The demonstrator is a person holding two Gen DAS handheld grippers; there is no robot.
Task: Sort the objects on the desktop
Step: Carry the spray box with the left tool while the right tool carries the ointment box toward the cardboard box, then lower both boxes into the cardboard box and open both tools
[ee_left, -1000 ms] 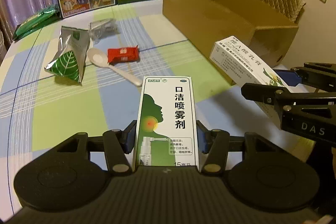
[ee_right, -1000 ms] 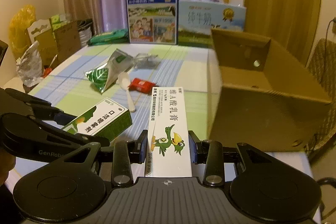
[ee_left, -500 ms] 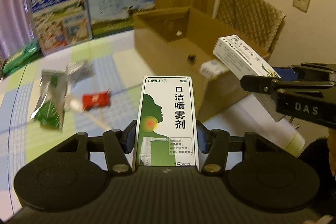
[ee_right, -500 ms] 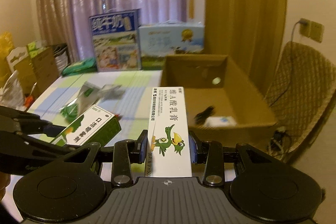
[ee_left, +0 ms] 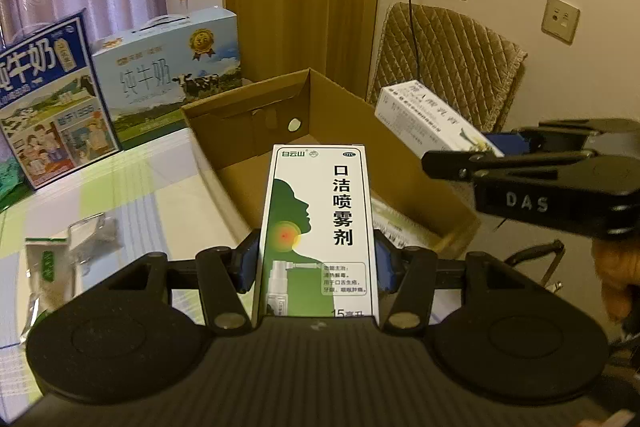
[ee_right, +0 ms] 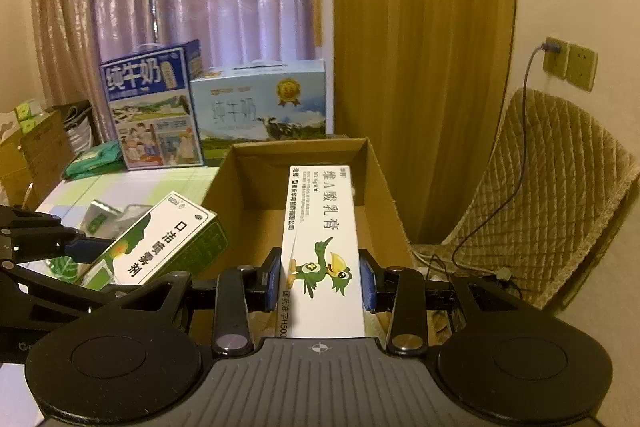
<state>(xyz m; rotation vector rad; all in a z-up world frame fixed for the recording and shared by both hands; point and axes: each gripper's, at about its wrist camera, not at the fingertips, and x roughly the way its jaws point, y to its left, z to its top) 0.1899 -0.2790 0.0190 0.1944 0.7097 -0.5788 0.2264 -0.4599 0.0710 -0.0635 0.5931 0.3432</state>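
My left gripper (ee_left: 316, 259) is shut on a green-and-white throat spray box (ee_left: 318, 227), held up at the near edge of the open cardboard box (ee_left: 248, 115). My right gripper (ee_right: 322, 279) is shut on a long white ointment box with a green bird (ee_right: 320, 247), which points over the cardboard box (ee_right: 384, 187). The right wrist view shows the spray box (ee_right: 160, 243) to the left of the carton. In the left wrist view the ointment box (ee_left: 424, 119) hangs over the carton's right wall. White packaging (ee_left: 390, 223) lies inside the carton.
Two milk cartons (ee_right: 154, 107) (ee_right: 260, 103) stand at the back of the checked tablecloth (ee_left: 160, 187). Foil and green packets (ee_left: 60, 259) lie on the table at left. A quilted chair (ee_right: 552, 195) and wall sockets (ee_right: 570, 65) are on the right. Curtains hang behind.
Both grippers have lifted and swung right toward the cardboard box, still holding their boxes. The spoon and red packet have left the view; the carton's inside is in front of both.
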